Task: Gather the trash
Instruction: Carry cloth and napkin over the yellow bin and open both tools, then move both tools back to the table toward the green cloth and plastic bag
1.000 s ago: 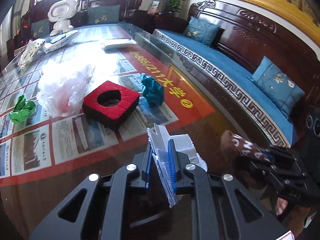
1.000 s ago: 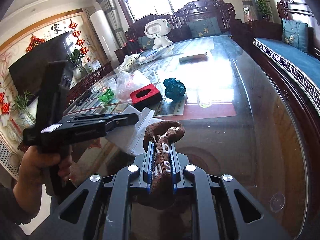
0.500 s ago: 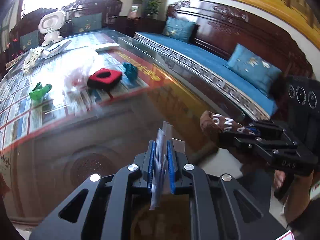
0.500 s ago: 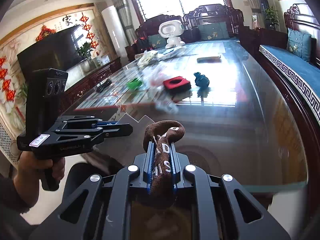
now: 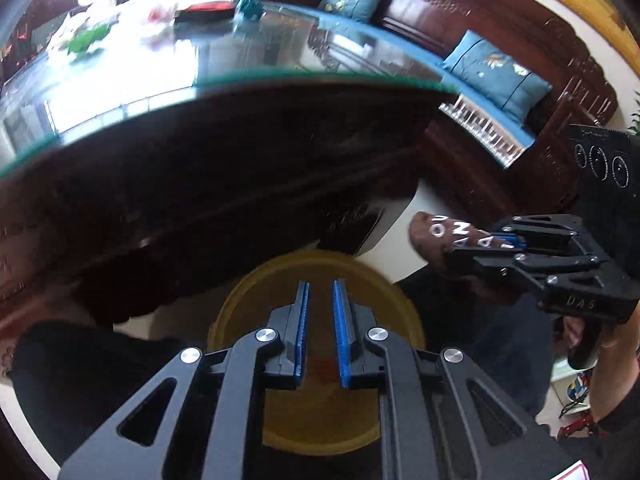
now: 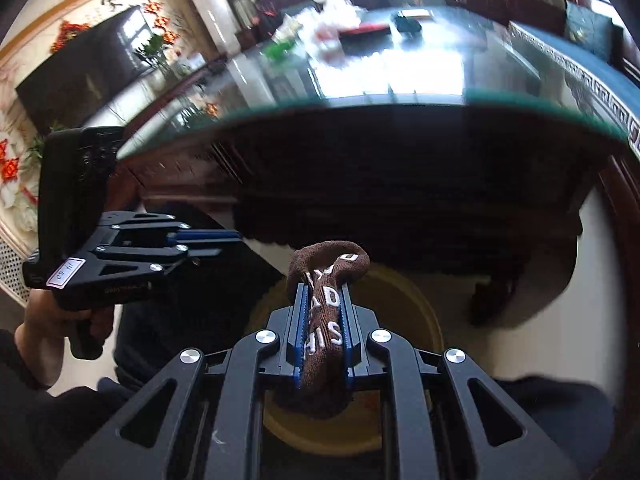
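Observation:
My left gripper (image 5: 320, 292) is open and empty, pointing down over a round yellow bin (image 5: 248, 308) on the floor in front of the table. My right gripper (image 6: 323, 292) is shut on a brown sock with white letters (image 6: 326, 280) and holds it over the same bin (image 6: 404, 300). The right gripper with the sock (image 5: 448, 236) shows at the right of the left wrist view. The left gripper (image 6: 236, 240) shows at the left of the right wrist view. The white wrapper is not visible.
The glass-topped wooden table (image 5: 240, 80) stands above and beyond the bin. On it lie a red tissue box (image 5: 208, 6), a teal crumpled paper (image 5: 248, 2), a green paper (image 5: 86, 38) and a clear plastic bag (image 5: 160, 20). A blue-cushioned wooden sofa (image 5: 496, 76) runs along the right.
Both grippers have dropped from table height down below the table edge over the yellow bin. The left gripper has opened and the white wrapper has left it. The right keeps the sock.

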